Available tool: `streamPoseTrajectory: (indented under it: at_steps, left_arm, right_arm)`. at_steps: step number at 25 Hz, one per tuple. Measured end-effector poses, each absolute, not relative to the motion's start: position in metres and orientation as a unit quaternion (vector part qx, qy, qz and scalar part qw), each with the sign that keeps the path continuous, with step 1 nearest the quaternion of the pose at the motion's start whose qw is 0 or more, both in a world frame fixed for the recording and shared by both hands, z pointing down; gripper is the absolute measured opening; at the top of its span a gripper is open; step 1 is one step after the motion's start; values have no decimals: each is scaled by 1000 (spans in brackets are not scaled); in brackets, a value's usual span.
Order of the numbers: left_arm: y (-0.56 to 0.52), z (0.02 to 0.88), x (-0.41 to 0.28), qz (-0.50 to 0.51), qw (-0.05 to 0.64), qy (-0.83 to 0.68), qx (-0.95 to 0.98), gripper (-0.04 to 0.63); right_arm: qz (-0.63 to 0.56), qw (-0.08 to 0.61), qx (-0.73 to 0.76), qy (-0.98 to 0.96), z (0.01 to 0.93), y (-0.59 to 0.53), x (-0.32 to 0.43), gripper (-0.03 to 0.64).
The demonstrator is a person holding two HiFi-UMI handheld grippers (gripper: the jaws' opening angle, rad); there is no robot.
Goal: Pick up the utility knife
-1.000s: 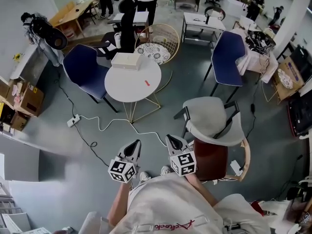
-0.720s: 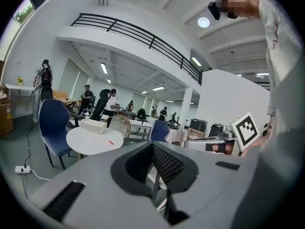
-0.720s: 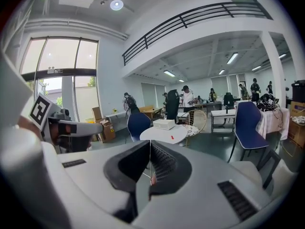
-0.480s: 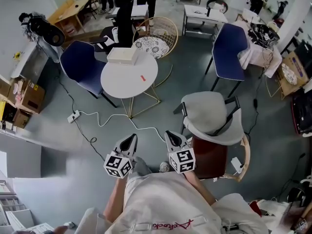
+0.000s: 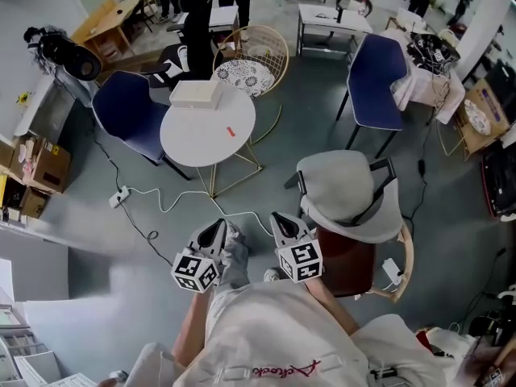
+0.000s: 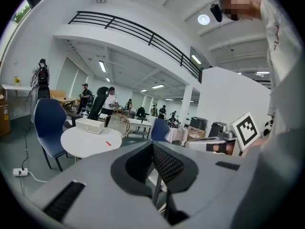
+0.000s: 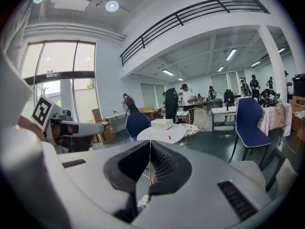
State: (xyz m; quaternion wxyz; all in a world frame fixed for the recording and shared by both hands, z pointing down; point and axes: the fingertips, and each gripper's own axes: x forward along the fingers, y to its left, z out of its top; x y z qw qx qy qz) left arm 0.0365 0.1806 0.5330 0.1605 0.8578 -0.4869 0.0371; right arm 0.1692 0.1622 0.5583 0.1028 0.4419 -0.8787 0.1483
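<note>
The utility knife is a small red thing lying on the round white table, a few steps ahead of me. It also shows in the left gripper view as the knife and in the right gripper view as the knife, far beyond the jaws. My left gripper and right gripper are held side by side in front of my body, above the floor. Both are shut with nothing between the jaws. The left gripper and right gripper point roughly toward the table.
A white box sits on the table's far side. Blue chairs flank the table, and a wicker chair stands behind it. A grey chair is close on my right. A white cable and power strip cross the floor. People stand at the back.
I have stepped forward; a shoe now shows between the grippers. Both grippers travelled with my body and stayed shut. The table sits slightly further left in the head view.
</note>
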Motion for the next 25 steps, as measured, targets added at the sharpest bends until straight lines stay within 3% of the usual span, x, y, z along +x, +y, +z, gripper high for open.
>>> streamPoseTrajectory:
  at_steps: [25]
  left_arm:
    - [60,564,-25,12,195,-489,850,12]
  right_arm:
    - [144,155,434,-876,587,41,107,17]
